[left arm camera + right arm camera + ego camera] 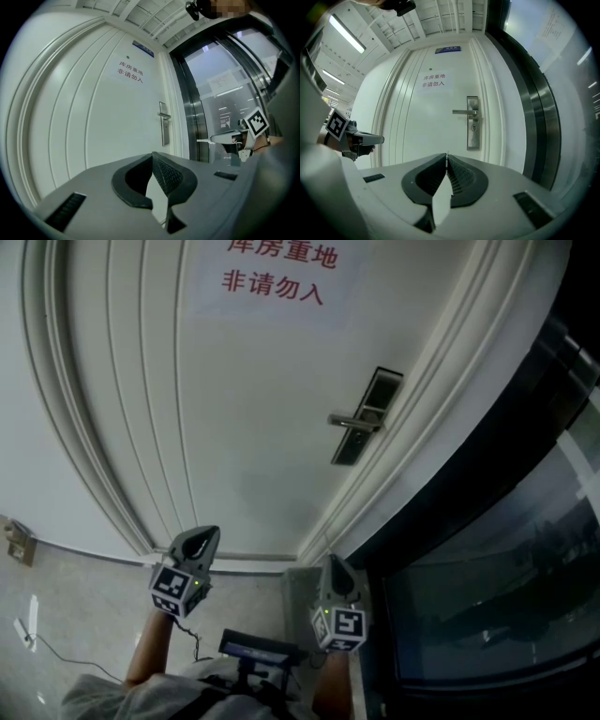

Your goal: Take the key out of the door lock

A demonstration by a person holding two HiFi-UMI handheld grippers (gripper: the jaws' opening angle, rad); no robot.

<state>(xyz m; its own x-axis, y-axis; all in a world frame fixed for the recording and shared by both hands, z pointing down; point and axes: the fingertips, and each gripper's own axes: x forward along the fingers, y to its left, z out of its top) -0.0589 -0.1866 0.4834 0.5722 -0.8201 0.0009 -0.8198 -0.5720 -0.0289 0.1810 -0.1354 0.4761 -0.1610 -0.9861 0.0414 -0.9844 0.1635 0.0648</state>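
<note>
A white door [253, 427] carries a metal lock plate [367, 415] with a lever handle [354, 422]. In the right gripper view the plate [473, 123] shows a small dark spot at the keyhole [474, 127]; it is too small to make out a key. My left gripper [202, 538] and right gripper [333, 563] hover side by side, well short of the door, both pointing at it. The jaws of each meet at the tips with nothing between them, as the left gripper view [152, 154] and the right gripper view [446, 155] show.
A dark-framed glass wall [487, 549] runs along the right of the door. A paper notice with red print [274, 273] hangs on the door above the handle. A thin cable [56, 645] lies on the floor at the left, near a wall fitting [19, 542].
</note>
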